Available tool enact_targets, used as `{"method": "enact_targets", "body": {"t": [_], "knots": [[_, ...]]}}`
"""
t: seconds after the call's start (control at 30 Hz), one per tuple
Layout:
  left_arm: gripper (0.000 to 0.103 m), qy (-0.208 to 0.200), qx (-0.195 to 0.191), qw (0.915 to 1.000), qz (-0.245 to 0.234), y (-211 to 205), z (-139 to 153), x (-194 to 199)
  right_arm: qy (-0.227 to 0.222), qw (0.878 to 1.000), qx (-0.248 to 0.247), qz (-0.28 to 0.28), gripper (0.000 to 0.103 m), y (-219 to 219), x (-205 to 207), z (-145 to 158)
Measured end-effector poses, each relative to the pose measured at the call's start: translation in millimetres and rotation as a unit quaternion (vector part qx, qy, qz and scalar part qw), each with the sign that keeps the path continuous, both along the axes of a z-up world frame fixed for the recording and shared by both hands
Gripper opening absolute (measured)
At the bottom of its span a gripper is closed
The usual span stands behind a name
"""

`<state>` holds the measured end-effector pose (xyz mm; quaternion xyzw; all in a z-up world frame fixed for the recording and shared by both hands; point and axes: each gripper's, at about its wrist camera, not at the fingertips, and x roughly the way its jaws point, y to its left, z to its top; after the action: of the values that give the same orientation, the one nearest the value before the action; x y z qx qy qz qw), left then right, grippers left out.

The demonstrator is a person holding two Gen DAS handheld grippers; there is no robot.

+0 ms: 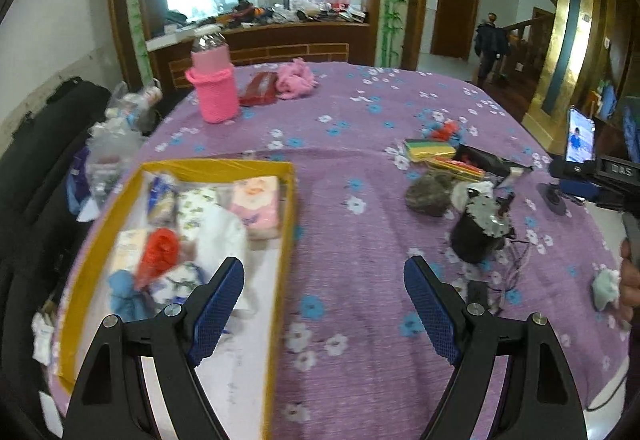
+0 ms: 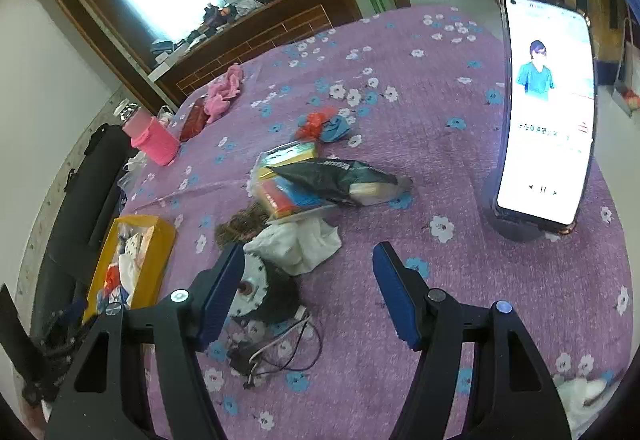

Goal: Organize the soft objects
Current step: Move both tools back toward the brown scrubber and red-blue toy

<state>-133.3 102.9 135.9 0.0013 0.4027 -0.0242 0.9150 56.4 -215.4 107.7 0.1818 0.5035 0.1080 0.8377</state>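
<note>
A yellow box (image 1: pixel 286 240) at the left holds several soft things: tissue packs, a red cloth (image 1: pixel 158 254), a white cloth and a blue one. My left gripper (image 1: pixel 324 272) is open and empty, over the box's right wall and the purple cloth. In the right wrist view my right gripper (image 2: pixel 310 260) is open too, with nothing between its pads. A crumpled white cloth (image 2: pixel 296 244) lies just beyond its left finger. Further off lie sponge packs (image 2: pixel 288 175), a grey fuzzy piece (image 2: pixel 240 226), and red and blue cloths (image 2: pixel 324 123). The yellow box (image 2: pixel 160 240) sits far to the left.
A black cylinder with a metal disc (image 2: pixel 260 292) and loose wires (image 2: pixel 276 352) lie by my right gripper's left finger. A phone on a stand (image 2: pixel 548 111) rises at the right. A pink knitted bottle (image 1: pixel 214 87), a red item (image 1: pixel 258 89) and a pink cloth (image 1: pixel 296 77) sit at the far edge.
</note>
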Motion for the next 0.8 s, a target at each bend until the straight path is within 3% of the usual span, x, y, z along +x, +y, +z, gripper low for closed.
{"method": "enact_targets", "body": {"t": [0.27, 0.43, 0.67, 0.8], "knots": [[0.083, 0.013, -0.023, 0.9996, -0.001, 9.0, -11.4, 16.2, 0.065, 0.997, 0.039, 0.001, 0.066, -3.9, 48.7, -35.7], [0.083, 0.005, -0.048, 0.9988, 0.001, 17.5, -16.2, 20.6, 0.061, 0.997, 0.040, -0.021, 0.066, -8.8, 59.4, -37.1], [0.083, 0.006, -0.075, 0.9972, -0.003, 19.0, -29.0, 32.6, 0.116, 0.985, 0.105, 0.071, 0.066, 30.2, 83.7, -41.8], [0.083, 0.005, -0.080, 0.9967, -0.003, 20.4, -32.9, 35.5, 0.131, 0.979, 0.091, 0.127, 0.066, 68.6, 107.3, -33.9]]}}
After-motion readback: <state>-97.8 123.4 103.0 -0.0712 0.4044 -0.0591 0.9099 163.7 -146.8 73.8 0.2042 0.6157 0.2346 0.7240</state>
